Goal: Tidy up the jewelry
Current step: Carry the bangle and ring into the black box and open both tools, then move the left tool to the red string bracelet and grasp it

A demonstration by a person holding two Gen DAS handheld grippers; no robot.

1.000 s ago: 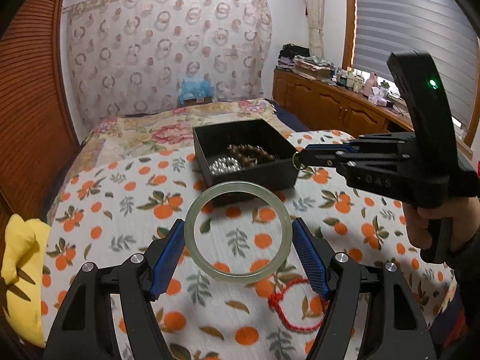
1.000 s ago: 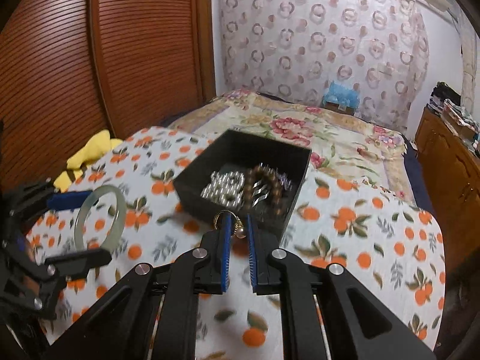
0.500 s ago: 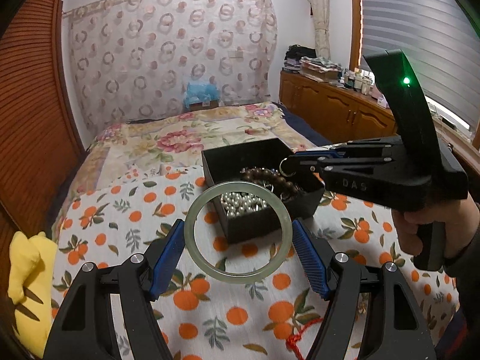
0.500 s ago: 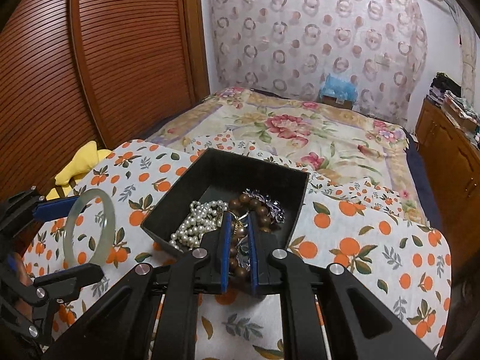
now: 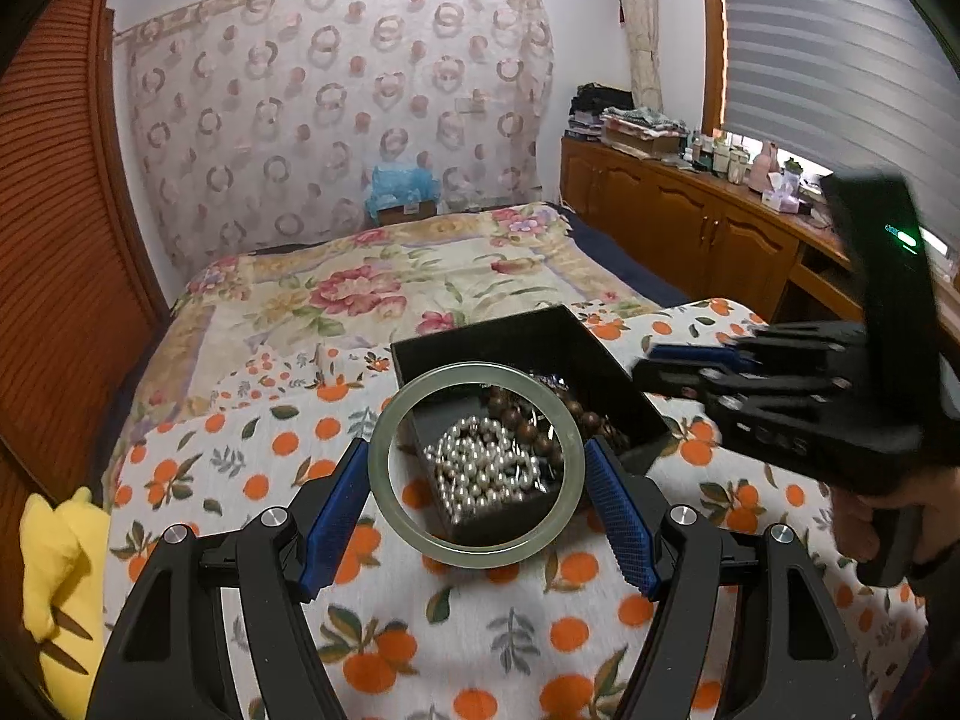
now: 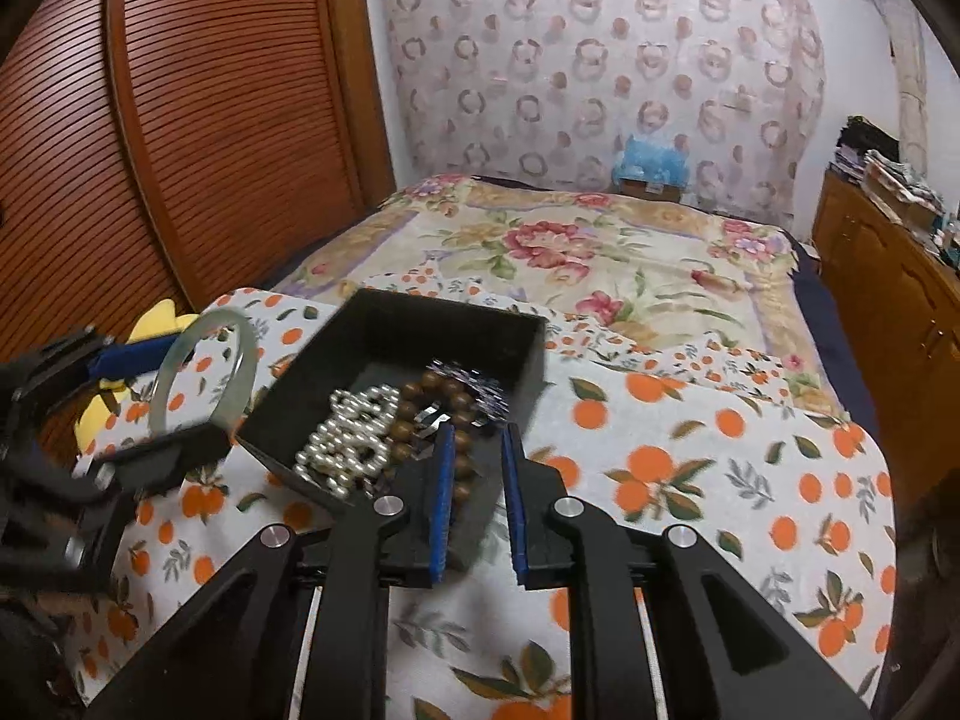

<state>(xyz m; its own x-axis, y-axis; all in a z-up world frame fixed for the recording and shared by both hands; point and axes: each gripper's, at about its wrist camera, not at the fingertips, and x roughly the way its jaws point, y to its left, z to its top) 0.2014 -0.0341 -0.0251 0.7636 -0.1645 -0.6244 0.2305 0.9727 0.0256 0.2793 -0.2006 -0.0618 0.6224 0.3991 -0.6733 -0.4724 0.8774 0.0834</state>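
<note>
Left wrist view: left gripper (image 5: 477, 483) has its blue pads clamped on a pale green jade bangle (image 5: 384, 468), one pad on each outer side, ring held upright facing the camera. Seen through the ring and past it is the black box (image 5: 606, 372), open top, sitting on the orange-print cloth (image 5: 528, 624). Box contents: pearl strand (image 5: 480, 474) heaped at the near corner, brown wooden bead bracelet (image 5: 540, 420) just beside it and touching, something dark and sparkly further back, too small to identify. Far part of the box floor is bare. Right gripper (image 5: 651, 363) comes in from the right, blurred, tips over the box's right rim; can't tell its jaw gap from here. Yellow plush (image 5: 54, 576) at the left edge of the cloth.

Right wrist view: right gripper (image 6: 477, 438) jaws apart, narrow gap, nothing between the pads. Tips sit over the near edge of the black box (image 6: 420, 330). Inside: pearl strand (image 6: 351, 441) on the left, wooden bead bracelet (image 6: 429, 402) in the middle running down towards the tips, a small silvery piece (image 6: 433, 420) lying by the beads, purple-sparkly item (image 6: 474, 381) behind them. Left gripper (image 6: 180, 393) at the left, holding the bangle (image 6: 237, 360) just outside the box's left wall, near its rim. Floral bedspread (image 6: 600, 252) beyond the orange-print cloth (image 6: 690, 468).
</note>
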